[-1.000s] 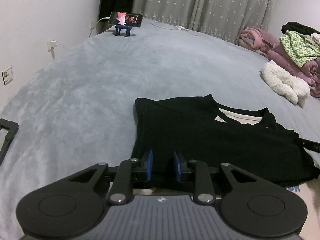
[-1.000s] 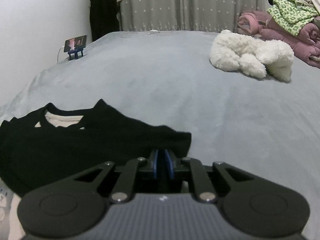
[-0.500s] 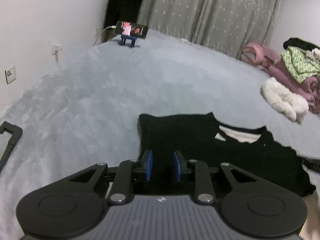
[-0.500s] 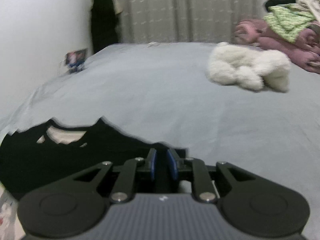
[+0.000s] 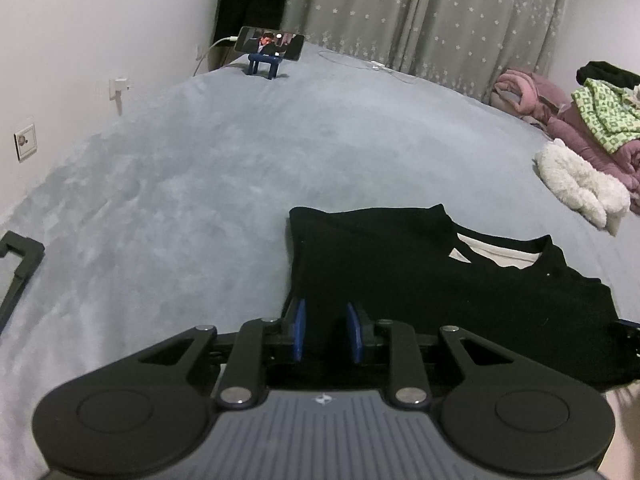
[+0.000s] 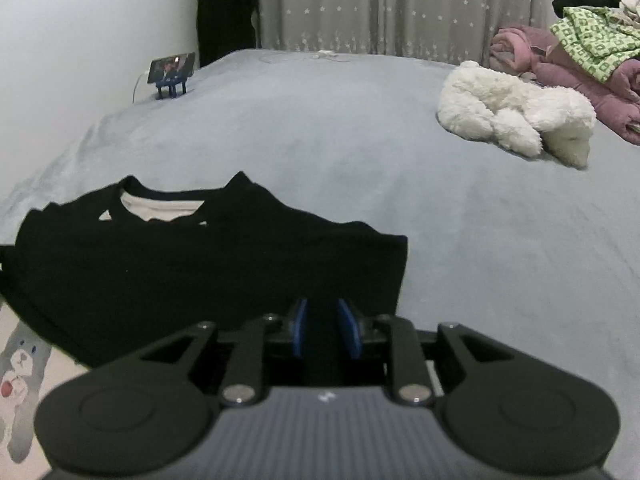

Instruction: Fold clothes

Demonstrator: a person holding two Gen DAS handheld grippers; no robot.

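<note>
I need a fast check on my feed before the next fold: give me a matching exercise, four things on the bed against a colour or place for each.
Things:
1. shirt
2. phone
3. fluffy blanket
4. checked top

Descriptions:
A. white, bunched up alone on the grey bed cover
B. green and white, on top of the pink pile
C. black, spread flat just in front of both grippers
D. lit screen, propped on a small blue stand near the wall

Pairs: 1-C, 2-D, 3-A, 4-B
</note>
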